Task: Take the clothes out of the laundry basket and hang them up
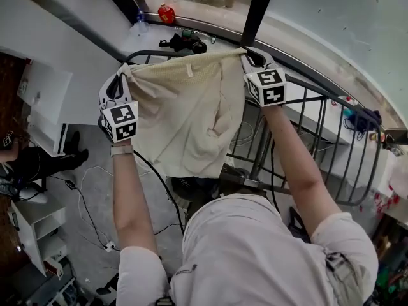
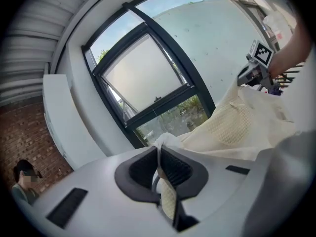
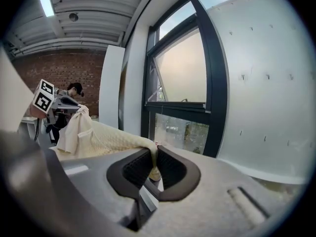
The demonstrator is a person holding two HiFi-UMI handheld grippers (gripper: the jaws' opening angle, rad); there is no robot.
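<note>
A cream pair of shorts (image 1: 188,116) hangs stretched by its waistband between my two grippers, above a black metal drying rack (image 1: 299,139). My left gripper (image 1: 122,75) is shut on the waistband's left corner; the cream cloth (image 2: 232,125) runs from its jaws toward the other gripper. My right gripper (image 1: 247,56) is shut on the right corner, with the cloth (image 3: 94,137) pinched between its pads. The shorts' legs dangle down over the rack's near side. No laundry basket shows in any view.
The rack's black bars (image 1: 357,171) curve away to the right, over a white sill. A dark window frame post (image 1: 258,8) rises just behind the right gripper. Cables (image 1: 89,203) lie on the grey floor at left. A person (image 2: 23,181) stands by a brick wall.
</note>
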